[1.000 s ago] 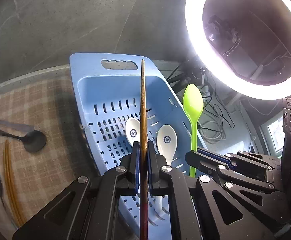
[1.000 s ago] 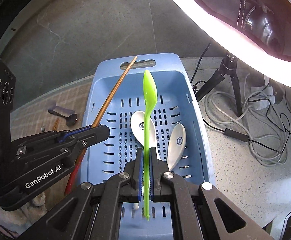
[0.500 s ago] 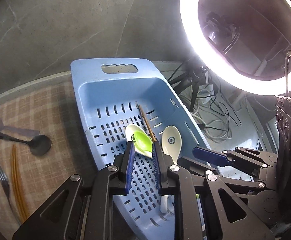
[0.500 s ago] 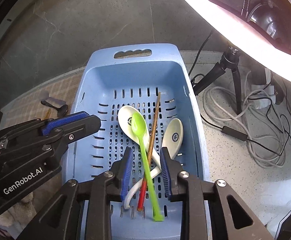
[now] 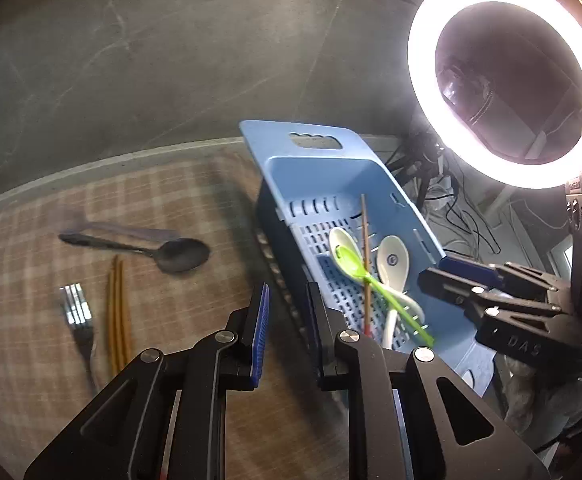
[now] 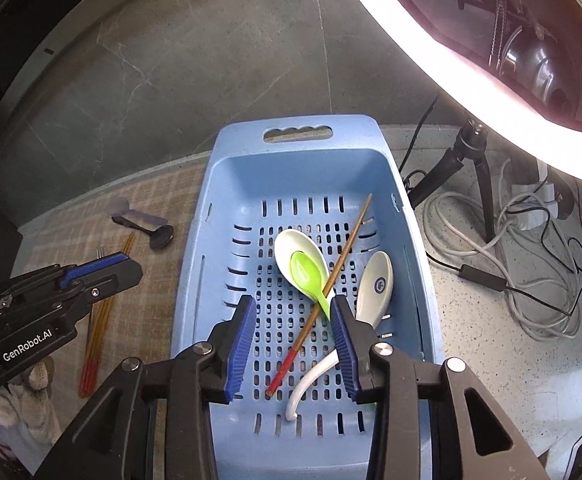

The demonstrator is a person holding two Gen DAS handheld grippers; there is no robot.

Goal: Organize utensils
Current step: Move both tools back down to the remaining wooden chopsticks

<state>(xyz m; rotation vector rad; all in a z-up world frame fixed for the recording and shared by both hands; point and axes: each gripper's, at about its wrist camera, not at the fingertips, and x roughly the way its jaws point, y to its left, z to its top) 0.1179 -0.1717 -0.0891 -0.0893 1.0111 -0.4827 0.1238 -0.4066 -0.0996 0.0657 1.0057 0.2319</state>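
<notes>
A blue perforated basket [image 6: 371, 168] [image 5: 319, 164] holds two white ceramic spoons [image 6: 375, 280], a green plastic spoon [image 6: 307, 272] [image 5: 351, 260] and a brown chopstick with a red end [image 6: 331, 280] [image 5: 365, 248]. My right gripper [image 6: 295, 340] is open and empty above the basket. My left gripper [image 5: 287, 320] is open and empty over the basket's left edge; it also shows in the right wrist view [image 6: 103, 268]. On the checked mat lie a dark metal spoon [image 5: 171, 254], a fork [image 5: 77, 312] and more chopsticks [image 5: 117, 312].
A bright ring light [image 5: 507, 80] stands at the back right on a tripod [image 6: 451, 164]. Cables [image 6: 531, 260] lie on the speckled counter right of the basket. A white cloth [image 6: 31, 408] lies at the lower left.
Both grippers have opened and dropped the chopstick and green spoon into the basket. My left gripper has swung left toward the mat.
</notes>
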